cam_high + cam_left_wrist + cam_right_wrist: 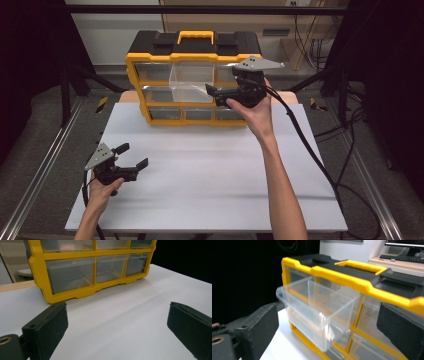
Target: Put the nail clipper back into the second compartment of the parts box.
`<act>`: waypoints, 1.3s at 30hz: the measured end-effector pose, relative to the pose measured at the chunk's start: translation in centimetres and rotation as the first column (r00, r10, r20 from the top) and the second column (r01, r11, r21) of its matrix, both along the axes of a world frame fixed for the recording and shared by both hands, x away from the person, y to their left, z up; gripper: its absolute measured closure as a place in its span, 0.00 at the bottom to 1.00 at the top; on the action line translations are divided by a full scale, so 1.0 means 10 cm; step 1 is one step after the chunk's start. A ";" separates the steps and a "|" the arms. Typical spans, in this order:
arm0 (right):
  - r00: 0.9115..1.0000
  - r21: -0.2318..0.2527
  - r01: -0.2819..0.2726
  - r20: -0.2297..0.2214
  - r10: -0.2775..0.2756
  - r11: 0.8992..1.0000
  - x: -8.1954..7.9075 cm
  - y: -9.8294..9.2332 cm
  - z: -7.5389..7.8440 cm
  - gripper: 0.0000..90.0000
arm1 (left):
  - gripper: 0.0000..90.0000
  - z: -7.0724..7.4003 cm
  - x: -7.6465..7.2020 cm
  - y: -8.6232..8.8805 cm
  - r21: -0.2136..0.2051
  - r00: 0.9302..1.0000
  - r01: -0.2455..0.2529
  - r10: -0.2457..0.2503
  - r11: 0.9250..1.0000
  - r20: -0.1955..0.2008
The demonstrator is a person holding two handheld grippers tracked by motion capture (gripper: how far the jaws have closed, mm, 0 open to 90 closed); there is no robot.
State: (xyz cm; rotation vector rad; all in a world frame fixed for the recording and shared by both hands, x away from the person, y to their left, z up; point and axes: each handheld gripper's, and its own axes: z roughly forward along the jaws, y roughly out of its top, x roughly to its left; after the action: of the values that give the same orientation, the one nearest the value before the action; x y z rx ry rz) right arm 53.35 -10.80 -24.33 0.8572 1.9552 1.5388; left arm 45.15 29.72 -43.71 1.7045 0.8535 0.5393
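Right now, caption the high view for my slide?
Right gripper open at a pulled-out clear drawer of the yellow cabinet; left gripper open over the table.

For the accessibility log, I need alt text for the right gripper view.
A clear plastic drawer stands pulled out from the top row of a yellow and black organizer, seen between the right gripper's two black fingers, which are spread open and touch nothing.

We count one yellow-framed plastic organizer cabinet with a black top [192, 50] on one white rectangular worktop [210, 175]. Its front shows three rows of three clear plastic drawers, nine in all, and one of them, the clear top-middle drawer [191, 82], stands pulled out. One yellow carry handle [195, 36] crowns it. Two black two-jaw claws: left claw [135, 156], right claw [212, 90].
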 end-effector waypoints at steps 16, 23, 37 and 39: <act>1.000 0.012 0.010 -0.024 -0.010 1.000 -0.31 -0.31 -0.34 0.03 | 0.04 0.00 0.00 -0.01 0.006 1.000 0.003 -0.003 1.000 -0.002; 0.999 0.014 0.011 -0.037 -0.011 1.000 -0.42 -0.44 -0.56 0.02 | 0.04 -0.01 0.00 -0.02 0.008 1.000 0.004 -0.004 1.000 -0.003; 0.995 0.017 0.026 -0.093 -0.024 1.000 -0.61 -0.81 -1.25 0.01 | 0.04 -0.02 0.00 -0.02 0.012 1.000 0.004 -0.004 1.000 -0.004; 0.995 0.019 0.028 -0.100 -0.026 0.999 -0.63 -0.84 -1.30 0.01 | 0.04 -0.02 0.00 -0.02 0.010 1.000 0.004 -0.004 1.000 -0.005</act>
State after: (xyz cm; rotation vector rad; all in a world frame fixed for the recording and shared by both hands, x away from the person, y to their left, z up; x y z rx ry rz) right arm 47.08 -19.22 -37.34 0.9822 1.9926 1.5294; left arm 45.10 29.54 -43.87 1.7169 0.8521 0.5384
